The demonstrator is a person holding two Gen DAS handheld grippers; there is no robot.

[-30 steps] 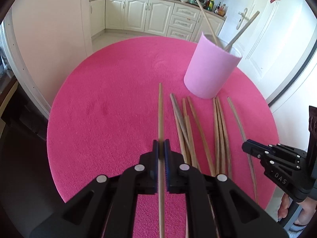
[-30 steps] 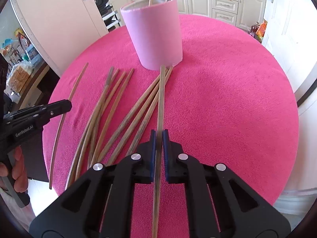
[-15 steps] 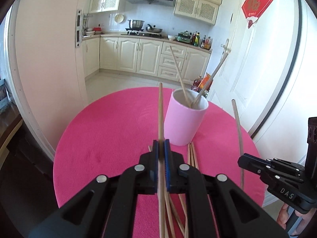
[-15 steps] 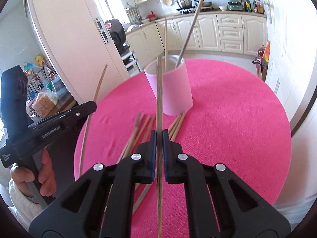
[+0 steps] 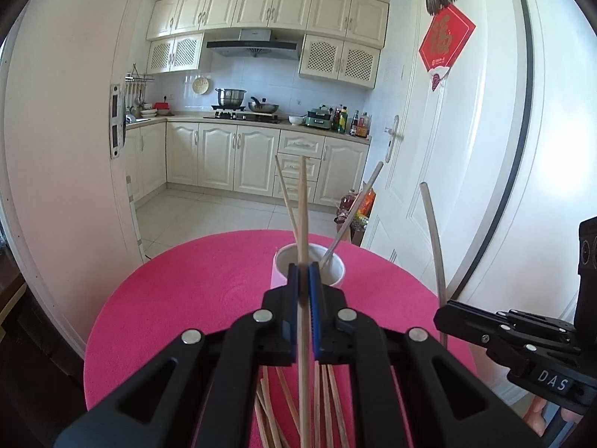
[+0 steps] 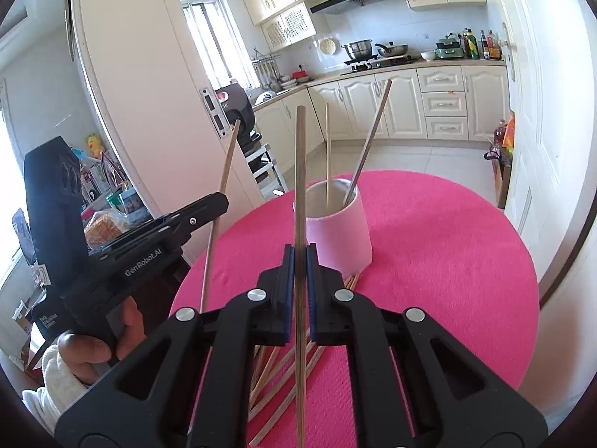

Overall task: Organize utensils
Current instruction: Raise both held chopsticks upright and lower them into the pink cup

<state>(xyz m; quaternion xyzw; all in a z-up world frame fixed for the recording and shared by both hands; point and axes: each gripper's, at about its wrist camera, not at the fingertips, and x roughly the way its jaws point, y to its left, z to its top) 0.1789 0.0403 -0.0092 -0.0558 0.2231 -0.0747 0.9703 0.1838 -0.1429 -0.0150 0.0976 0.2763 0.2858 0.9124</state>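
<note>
My left gripper (image 5: pixel 303 272) is shut on a light wooden chopstick (image 5: pixel 303 194), held off the table with its tip up over the pink cup (image 5: pixel 337 267). My right gripper (image 6: pixel 300 257) is shut on a darker chopstick (image 6: pixel 300 168), also raised and pointing up just left of the pink cup (image 6: pixel 343 231). Two chopsticks (image 6: pixel 367 142) lean inside the cup. Several loose chopsticks (image 6: pixel 276 369) lie on the pink round table (image 6: pixel 447 261) under both grippers. Each view shows the other gripper raised beside it: the right gripper (image 5: pixel 442 315) and the left gripper (image 6: pixel 220 201).
A white door (image 5: pixel 429 149) stands close behind the table at the right. A white wall panel (image 6: pixel 141 93) is at the left. A person's hand (image 6: pixel 86 347) holds the left gripper by the table's near edge. Kitchen cabinets (image 5: pixel 242 156) lie far behind.
Both grippers have risen and tipped upward, each lifting its chopstick off the table. The cup has dropped lower in both views. Both grips stayed shut.
</note>
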